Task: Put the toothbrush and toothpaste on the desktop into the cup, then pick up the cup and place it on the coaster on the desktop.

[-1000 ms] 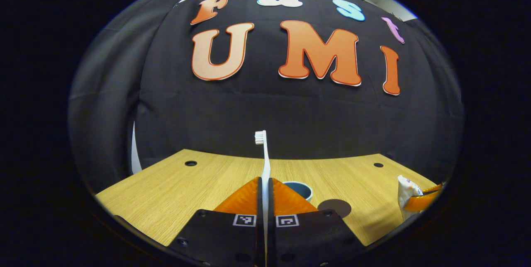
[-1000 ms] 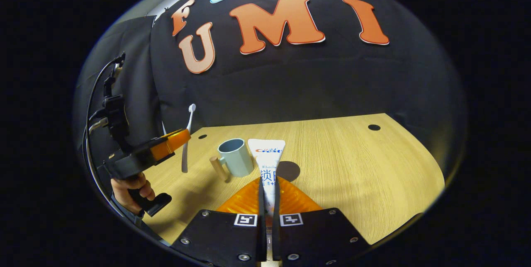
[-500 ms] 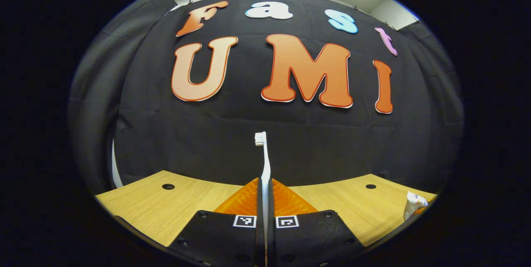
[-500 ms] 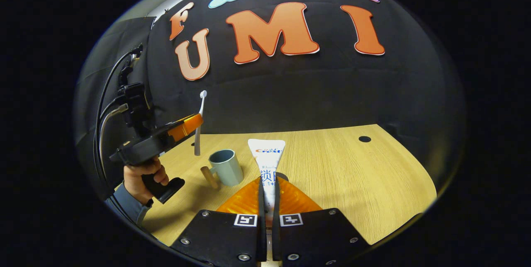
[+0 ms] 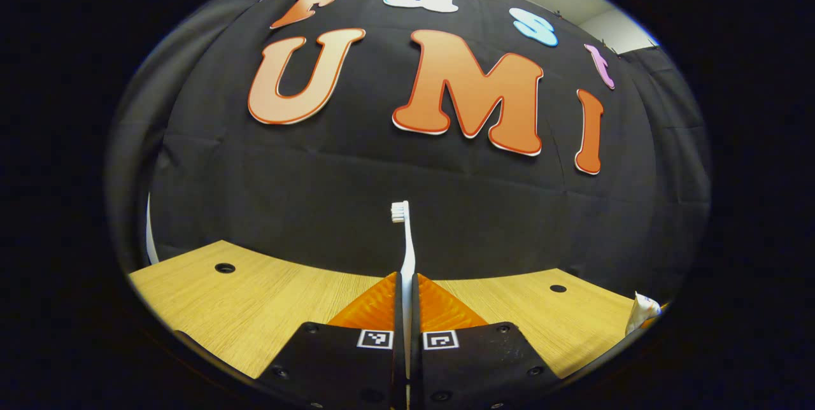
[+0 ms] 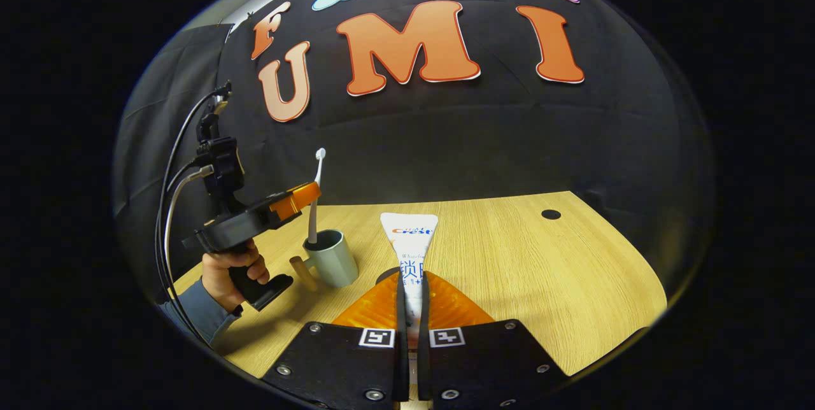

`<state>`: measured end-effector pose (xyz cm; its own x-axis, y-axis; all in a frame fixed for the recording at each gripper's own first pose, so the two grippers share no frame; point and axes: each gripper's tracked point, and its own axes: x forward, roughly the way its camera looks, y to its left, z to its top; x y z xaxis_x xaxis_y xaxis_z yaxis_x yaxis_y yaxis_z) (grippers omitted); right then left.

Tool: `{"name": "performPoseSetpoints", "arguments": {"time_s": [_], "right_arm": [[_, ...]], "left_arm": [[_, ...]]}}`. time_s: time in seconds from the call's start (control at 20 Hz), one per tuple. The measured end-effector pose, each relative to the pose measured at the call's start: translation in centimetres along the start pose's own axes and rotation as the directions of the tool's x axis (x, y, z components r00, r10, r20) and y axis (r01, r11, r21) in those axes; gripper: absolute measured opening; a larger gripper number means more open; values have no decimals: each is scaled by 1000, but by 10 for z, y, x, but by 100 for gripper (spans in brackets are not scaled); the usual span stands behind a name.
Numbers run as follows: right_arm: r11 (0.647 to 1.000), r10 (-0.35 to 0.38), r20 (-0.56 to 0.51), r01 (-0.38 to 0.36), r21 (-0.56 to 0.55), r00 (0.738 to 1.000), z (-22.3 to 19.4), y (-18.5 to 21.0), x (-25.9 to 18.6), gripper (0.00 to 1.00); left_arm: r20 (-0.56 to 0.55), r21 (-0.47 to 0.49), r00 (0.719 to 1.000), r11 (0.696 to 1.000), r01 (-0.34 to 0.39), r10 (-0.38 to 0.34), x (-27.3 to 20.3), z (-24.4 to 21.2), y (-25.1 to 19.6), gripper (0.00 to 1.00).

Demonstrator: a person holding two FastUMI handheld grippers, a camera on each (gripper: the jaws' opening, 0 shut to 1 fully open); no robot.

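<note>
- Left tool (image 5: 405, 282) is clamped tight on the toothbrush (image 5: 405, 244), both orange fingers (image 5: 372, 305) pressing its handle, bristles up and away against the black wall.
- From the right gripper view, the left tool (image 6: 299, 197) holds the toothbrush (image 6: 315, 193) upright with its lower end dipping into the cup (image 6: 331, 260).
- A hand (image 6: 232, 267) grips that tool's handle, sleeve at the wrist.
- The cup stands on the counter (image 6: 541, 270), handle toward the hand.
- Right tool (image 6: 411, 289) is closed on the toothpaste (image 6: 411, 244), the flat crimped end pointing forward, above the counter, just right of the cup.
- In the left gripper view the toothpaste (image 5: 642, 309) peeks in at the far right edge.
</note>
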<state>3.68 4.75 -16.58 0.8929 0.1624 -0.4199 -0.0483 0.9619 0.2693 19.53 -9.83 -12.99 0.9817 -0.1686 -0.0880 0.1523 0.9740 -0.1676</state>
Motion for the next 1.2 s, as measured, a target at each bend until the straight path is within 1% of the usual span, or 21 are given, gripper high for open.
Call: {"name": "performPoseSetpoints", "arguments": {"time_s": [0.35, 0.5, 0.6, 0.65, 0.7, 0.75, 0.9, 1.0, 1.15, 1.2], "right_arm": [[1000, 14, 0, -14, 6, 1000, 0, 5, 8, 5], [1000, 23, -2, -23, 9, 1000, -1, 8, 13, 5], [999, 32, -4, -32, 13, 999, -1, 9, 15, 6], [999, 35, -1, -35, 11, 999, 0, 11, 17, 5], [999, 40, 2, -40, 7, 999, 2, 14, 18, 5], [999, 46, 7, -46, 2, 999, 5, 17, 19, 5], [998, 62, 31, -62, -8, 998, 17, 26, 23, 5], [997, 75, 50, -75, -6, 996, 27, 32, 26, 5], [995, 95, 75, -94, -21, 993, 40, 43, 32, 5], [995, 101, 80, -99, -27, 992, 46, 46, 34, 5]], "left_arm": [[-74, 12, 997, 1000, -13, 14, 7, -34, 8, 3], [-105, 47, 994, 999, -16, 20, 4, -46, 10, 4], [-113, 43, 994, 999, 1, 4, -1, -50, 9, 6], [-122, 39, 993, 999, 15, -10, -4, -51, 9, 5], [-141, 43, 990, 999, 25, -19, -7, -54, 7, 6], [-157, 50, 987, 998, 27, -19, -11, -56, 9, 13], [-159, 56, 987, 997, 45, -35, -31, -48, 15, 22], [-152, 72, 987, 995, 63, -52, -46, -40, 15, 37], [-127, 113, 991, 992, 55, -41, -68, -25, 24, 70], [-123, 114, 992, 992, 52, -38, -76, -21, 28, 74]]}}
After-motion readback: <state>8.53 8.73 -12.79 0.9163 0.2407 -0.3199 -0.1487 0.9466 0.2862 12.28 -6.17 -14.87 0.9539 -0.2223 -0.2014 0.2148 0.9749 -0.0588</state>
